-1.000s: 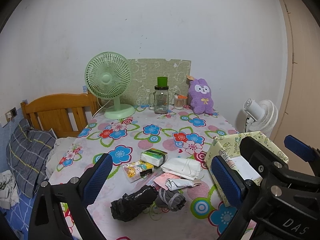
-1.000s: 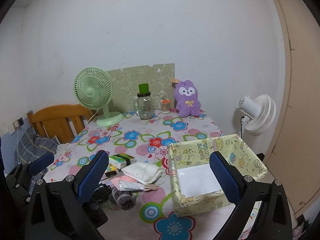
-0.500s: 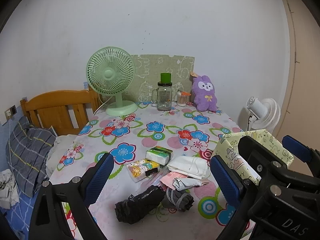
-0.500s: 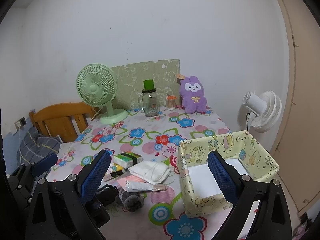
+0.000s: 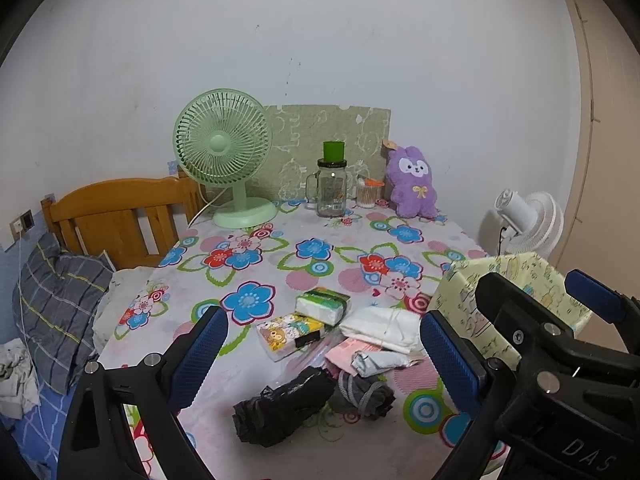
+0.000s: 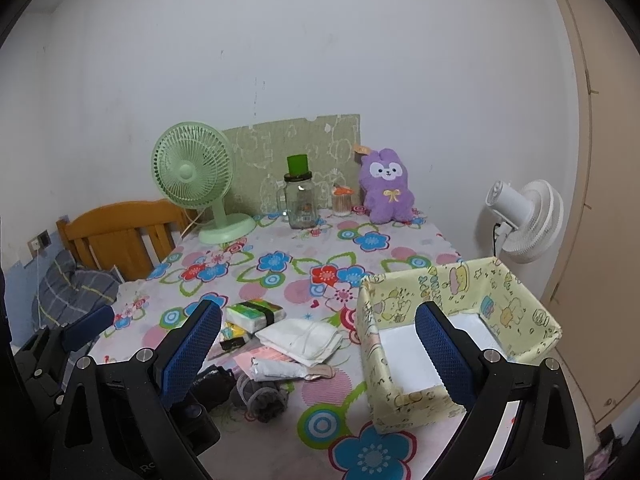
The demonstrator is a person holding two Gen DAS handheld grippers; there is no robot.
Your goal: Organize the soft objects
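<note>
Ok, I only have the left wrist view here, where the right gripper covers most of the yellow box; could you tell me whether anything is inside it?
Observer: Nothing is inside. The yellow cartoon-print box is open-topped and shows only a bare white floor.
Operator: Thank you. Is the right gripper holding anything?
Observer: No, the right gripper is open, with nothing between its fingers.

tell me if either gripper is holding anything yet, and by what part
Nothing is held. The left gripper and right gripper are both open above the table, with the soft items lying loose below.
</note>
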